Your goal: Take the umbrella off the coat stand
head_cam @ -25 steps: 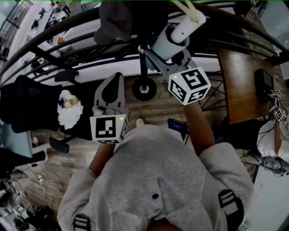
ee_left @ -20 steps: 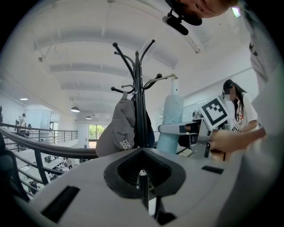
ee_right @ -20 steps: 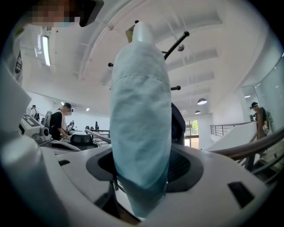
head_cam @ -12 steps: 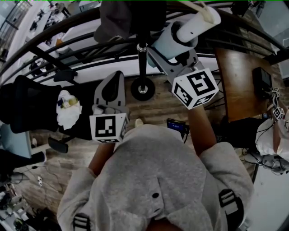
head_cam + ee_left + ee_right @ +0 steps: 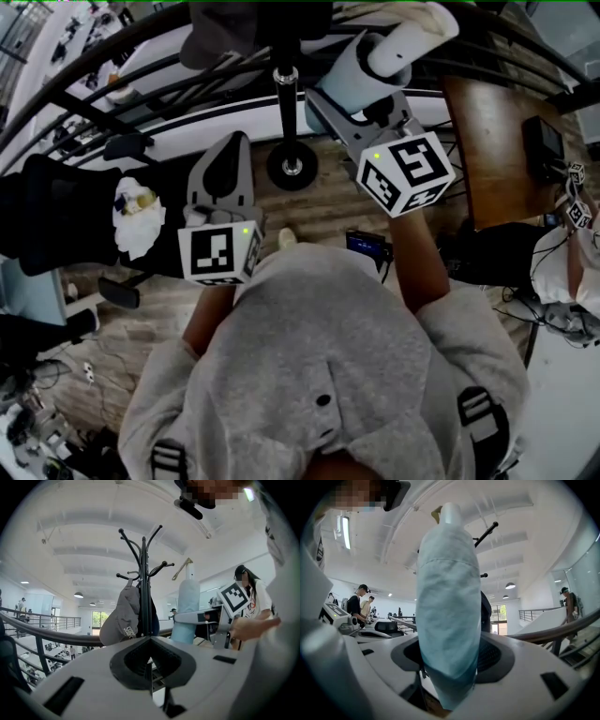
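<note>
Umbrella (image 5: 449, 606), pale blue and furled, stands upright just right of the coat stand (image 5: 144, 588), with the right gripper (image 5: 450, 665) pinching its lower body between its jaws. The left gripper (image 5: 150, 667) hangs nearer the person, jaws pressed together on nothing. The lift-off looks nearly done, though I cannot quite tell whether the umbrella's top is free of the hooks. The next move calls for drawing it toward the person and rightward, kept upright. Edges to mind are the stand's upper hooks, the cap (image 5: 121, 618) left of the pole, the railing (image 5: 112, 89) beyond, and the wooden table (image 5: 487, 141) at right. Open room lies near the person.
</note>
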Demonstrator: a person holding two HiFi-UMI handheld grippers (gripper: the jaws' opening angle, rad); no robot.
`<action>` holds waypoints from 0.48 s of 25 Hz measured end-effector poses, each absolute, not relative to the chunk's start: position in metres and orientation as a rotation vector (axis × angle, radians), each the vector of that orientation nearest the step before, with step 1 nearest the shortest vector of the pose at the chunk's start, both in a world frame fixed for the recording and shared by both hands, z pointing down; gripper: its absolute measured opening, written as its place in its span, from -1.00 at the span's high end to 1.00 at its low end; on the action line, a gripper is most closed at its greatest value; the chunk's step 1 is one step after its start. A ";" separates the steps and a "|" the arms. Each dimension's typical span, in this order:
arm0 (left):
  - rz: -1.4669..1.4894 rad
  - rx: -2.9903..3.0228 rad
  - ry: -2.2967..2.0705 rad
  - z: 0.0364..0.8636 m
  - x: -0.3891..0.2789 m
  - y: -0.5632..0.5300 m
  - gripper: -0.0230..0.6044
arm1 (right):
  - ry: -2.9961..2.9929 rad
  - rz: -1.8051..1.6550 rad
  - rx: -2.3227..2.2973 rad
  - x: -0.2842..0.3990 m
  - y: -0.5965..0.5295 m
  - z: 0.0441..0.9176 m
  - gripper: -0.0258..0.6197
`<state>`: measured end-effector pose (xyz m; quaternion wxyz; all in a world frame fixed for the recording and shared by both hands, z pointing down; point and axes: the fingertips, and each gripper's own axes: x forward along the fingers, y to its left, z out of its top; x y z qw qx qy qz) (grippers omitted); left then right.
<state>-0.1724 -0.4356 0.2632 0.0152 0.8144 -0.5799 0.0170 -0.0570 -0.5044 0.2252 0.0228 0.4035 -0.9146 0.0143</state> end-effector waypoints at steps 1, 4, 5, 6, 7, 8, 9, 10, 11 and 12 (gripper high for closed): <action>0.060 2.533 -1.800 0.265 -0.171 -0.435 0.89 | -2.821 0.050 1.252 -0.055 -0.504 0.229 0.03; 0.068 2.527 -1.789 0.269 -0.168 -0.436 0.89 | -2.790 0.053 1.249 -0.051 -0.501 0.240 0.03; 0.066 2.525 -1.787 0.270 -0.166 -0.436 0.89 | -2.784 0.056 1.247 -0.049 -0.498 0.243 0.03; 0.066 2.525 -1.784 0.271 -0.164 -0.435 0.89 | -2.781 0.062 1.247 -0.047 -0.494 0.245 0.03; 0.066 2.526 -1.781 0.272 -0.161 -0.433 0.89 | -2.782 0.070 1.251 -0.044 -0.490 0.247 0.03; 0.067 2.529 -1.779 0.272 -0.158 -0.430 0.89 | -2.785 0.078 1.256 -0.039 -0.486 0.249 0.03; 0.069 2.531 -1.778 0.273 -0.155 -0.426 0.89 | -2.790 0.086 1.260 -0.035 -0.479 0.250 0.03; 0.069 2.534 -1.777 0.273 -0.152 -0.421 0.89 | -2.794 0.093 1.262 -0.031 -0.472 0.252 0.03; 0.068 2.536 -1.776 0.274 -0.150 -0.415 0.89 | -2.799 0.098 1.261 -0.029 -0.463 0.253 0.03; 0.069 2.539 -1.775 0.274 -0.148 -0.410 0.89 | -2.802 0.101 1.258 -0.026 -0.455 0.255 0.03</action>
